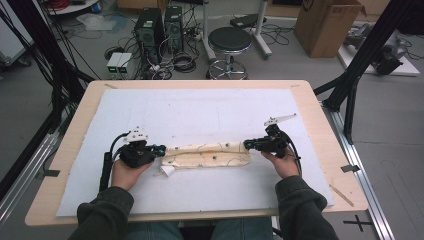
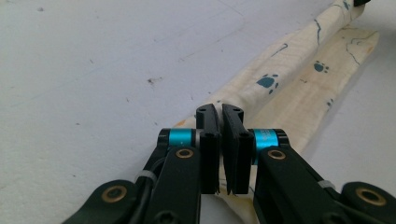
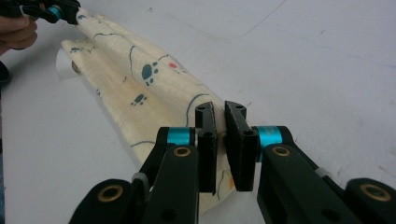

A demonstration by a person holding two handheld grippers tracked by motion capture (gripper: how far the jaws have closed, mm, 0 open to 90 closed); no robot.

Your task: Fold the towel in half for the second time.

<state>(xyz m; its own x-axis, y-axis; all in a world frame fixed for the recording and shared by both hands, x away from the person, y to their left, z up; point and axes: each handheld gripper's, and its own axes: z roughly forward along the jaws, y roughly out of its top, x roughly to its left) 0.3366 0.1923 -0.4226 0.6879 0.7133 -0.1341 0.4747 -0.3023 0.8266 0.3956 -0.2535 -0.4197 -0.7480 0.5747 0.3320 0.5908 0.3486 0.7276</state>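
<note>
On white mat [image 1: 200, 107], high view: folded paw-print cloth [image 1: 210, 155] lies centre, long axis 9-to-3 o'clock. Left gripper [image 1: 161, 149] pinches 9 o'clock end, right gripper [image 1: 246, 144] 3 o'clock end.

Left gripper view: jaws pressed together on cloth edge [image 2: 261, 88].

Right gripper view: same — cloth [image 3: 140, 88] clamped.

Advice: keep both grips firm, tension even — move ends together.
</note>
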